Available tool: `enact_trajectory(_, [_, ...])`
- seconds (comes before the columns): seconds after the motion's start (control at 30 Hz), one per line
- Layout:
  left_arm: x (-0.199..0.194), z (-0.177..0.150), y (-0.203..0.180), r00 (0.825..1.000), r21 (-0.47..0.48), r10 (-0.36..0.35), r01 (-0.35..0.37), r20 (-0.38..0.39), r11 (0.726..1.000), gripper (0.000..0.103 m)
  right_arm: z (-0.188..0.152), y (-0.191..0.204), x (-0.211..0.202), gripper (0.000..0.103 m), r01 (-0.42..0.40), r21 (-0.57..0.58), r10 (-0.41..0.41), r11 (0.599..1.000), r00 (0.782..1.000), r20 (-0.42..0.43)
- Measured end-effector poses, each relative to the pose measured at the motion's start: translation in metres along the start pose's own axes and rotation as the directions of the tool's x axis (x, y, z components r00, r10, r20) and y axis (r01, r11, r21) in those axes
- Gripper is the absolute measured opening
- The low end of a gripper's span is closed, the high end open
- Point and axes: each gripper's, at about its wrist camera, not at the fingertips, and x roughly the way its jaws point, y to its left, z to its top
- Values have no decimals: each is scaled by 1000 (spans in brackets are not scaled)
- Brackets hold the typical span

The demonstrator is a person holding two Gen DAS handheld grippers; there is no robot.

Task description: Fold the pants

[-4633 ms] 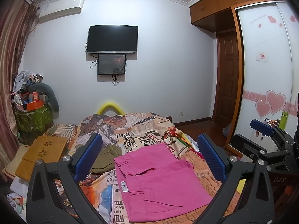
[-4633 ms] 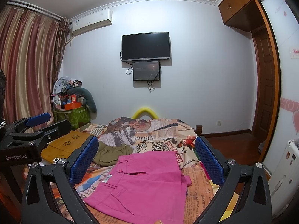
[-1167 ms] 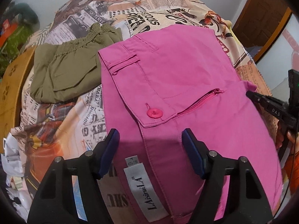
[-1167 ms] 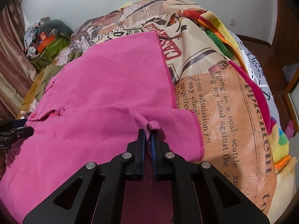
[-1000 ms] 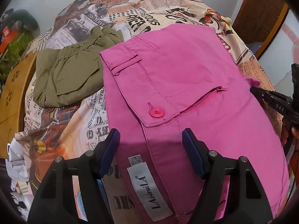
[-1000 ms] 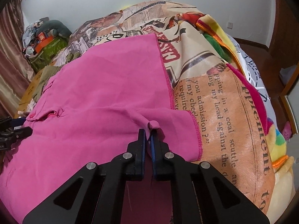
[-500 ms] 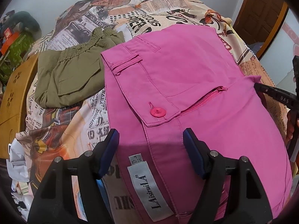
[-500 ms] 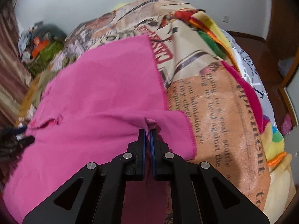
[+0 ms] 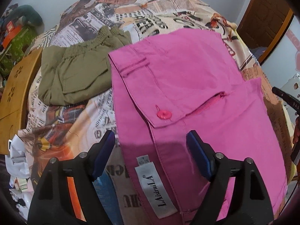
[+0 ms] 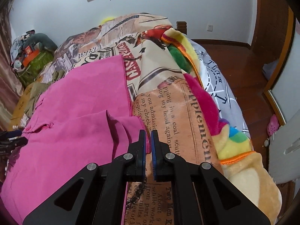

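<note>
Pants point(image 9: 196, 86) in bright pink lie spread on the bed's newspaper-print cover point(image 9: 78, 116), and we see their waistband end directly below our left gripper point(image 9: 151, 142). The pink button point(image 9: 164, 114) and the open fly sit just beyond its fingertips, while the white brand label point(image 9: 156, 189) lies between the two arms. Its jaws have just been opening and now stand wide apart; the waistband lies under the gap, yet neither blue pad presses on the cloth.

At the other end, the hem of the pants point(image 10: 75, 116) reaches our right gripper point(image 10: 148, 140). We see its jaws drawn nearly together, pinching the stitched pink edge, and the fabric rises in folds toward the fingertips. To the right of that grip the printed cover lies bare, with a multicoloured fleece blanket point(image 10: 230, 142) beyond it.

Beside the pants, on the left in the left wrist view, an olive-green garment point(image 9: 75, 75) lies crumpled, touching the pink waistband's far corner.
</note>
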Motion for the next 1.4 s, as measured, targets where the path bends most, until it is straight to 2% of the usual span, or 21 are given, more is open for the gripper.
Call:
enact_trajectory(0.1, [-9, 10, 7, 1000, -23, -16, 17, 20, 1000, 81, 4, -1, 4, 6, -13, 8, 13, 1000, 1000, -8])
enact_trajectory(0.17, [-11, 20, 13, 999, -47, -24, 26, 25, 999, 81, 6, 0, 8, 11, -14, 13, 14, 1000, 1000, -15])
enact_trajectory(0.23, [-8, 28, 17, 999, -66, -38, 39, 16, 997, 81, 6, 0, 13, 20, -18, 20, 18, 1000, 1000, -22])
enact_trajectory(0.43, [26, 44, 14, 993, -82, -89, 83, -72, 993, 81, 5, 4, 31, 30, -28, 19, 29, 999, 998, -60])
enact_trajectory(0.53, [42, 42, 12, 991, -81, -75, 67, -109, 995, 81, 3, 5, 39, 31, -34, 16, 35, 999, 996, -81])
enact_trajectory(0.7, [51, 40, 12, 990, -88, -92, 83, -110, 993, 81, 1, 4, 53, 31, -81, 42, 86, 996, 989, -123])
enact_trajectory(0.8, [49, 37, 12, 992, -70, -84, 77, -91, 995, 81, -4, 9, 62, 31, -144, 48, 150, 988, 973, -173])
enact_trajectory(0.9, [48, 35, 9, 996, -44, -60, 57, -67, 997, 79, -8, 19, 64, 31, -119, -14, 115, 993, 980, -163])
enact_trajectory(0.97, [48, 36, 6, 997, -31, -57, 55, -57, 998, 68, -7, 21, 64, 31, -113, -22, 108, 993, 981, -160])
enact_trajectory(1.03, [48, 37, 4, 997, -25, -52, 51, -54, 998, 61, -8, 21, 66, 16, -113, -19, 109, 993, 981, -161])
enact_trajectory(1.07, [48, 38, 2, 998, -17, -43, 42, -51, 999, 58, -8, 21, 67, 14, -108, -26, 102, 994, 981, -164])
enact_trajectory(1.2, [48, 38, -8, 998, 44, 58, -57, -20, 997, 54, -9, 24, 67, 10, -81, -67, 71, 994, 987, -147])
enact_trajectory(1.37, [51, 38, -6, 995, 49, 94, -93, -16, 994, 52, -8, 25, 66, 8, -57, -77, 46, 995, 989, -137])
enact_trajectory(1.4, [52, 38, -5, 992, 52, 124, -123, -12, 991, 52, -8, 24, 66, 7, -55, -77, 44, 996, 990, -137])
